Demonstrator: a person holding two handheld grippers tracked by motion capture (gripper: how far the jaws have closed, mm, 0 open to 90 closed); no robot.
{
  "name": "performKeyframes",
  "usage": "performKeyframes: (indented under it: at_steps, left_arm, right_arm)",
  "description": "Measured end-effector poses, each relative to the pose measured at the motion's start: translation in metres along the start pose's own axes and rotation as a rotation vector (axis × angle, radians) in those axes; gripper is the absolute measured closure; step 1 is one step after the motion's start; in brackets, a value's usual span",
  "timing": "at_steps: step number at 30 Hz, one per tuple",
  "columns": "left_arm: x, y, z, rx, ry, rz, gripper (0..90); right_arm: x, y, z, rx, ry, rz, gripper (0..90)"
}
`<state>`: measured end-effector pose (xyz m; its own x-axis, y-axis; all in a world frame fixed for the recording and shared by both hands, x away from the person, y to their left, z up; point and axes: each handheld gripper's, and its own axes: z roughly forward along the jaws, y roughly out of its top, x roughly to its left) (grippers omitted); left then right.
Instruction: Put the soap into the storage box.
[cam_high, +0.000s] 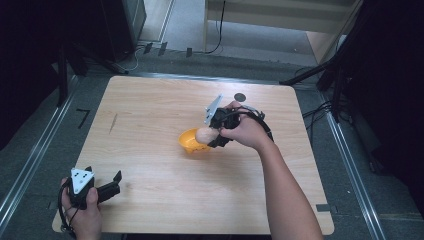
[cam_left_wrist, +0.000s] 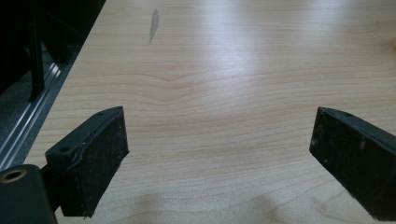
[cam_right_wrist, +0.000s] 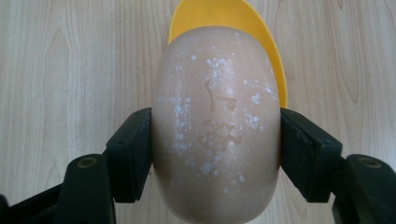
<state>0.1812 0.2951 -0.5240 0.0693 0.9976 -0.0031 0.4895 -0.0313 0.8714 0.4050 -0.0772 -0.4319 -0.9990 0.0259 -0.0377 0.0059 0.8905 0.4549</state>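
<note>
Right tongs (cam_right_wrist: 215, 154) gripping soap (cam_right_wrist: 217, 126), bowl (cam_right_wrist: 224, 18) behind

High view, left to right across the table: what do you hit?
Left gripper, open, near the table's front left corner → orange bowl → right gripper, shut on a beige egg-shaped object above the bowl.

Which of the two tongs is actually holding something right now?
The right tongs, over the table's middle: their jaws are clamped on a beige egg-shaped object above the yellow bowl. The left tongs, at the near left corner, are open, holding nothing.
</note>
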Motion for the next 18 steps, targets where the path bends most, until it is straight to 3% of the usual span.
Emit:
performKeyframes:
  at_steps: [18]
  left_arm:
    - [0.001,0.0,0.0,0.003,-0.002,-0.003,4.7]
  right_arm:
    - [-0.005,0.022,0.018,0.028,0.023,-0.039,33.3]
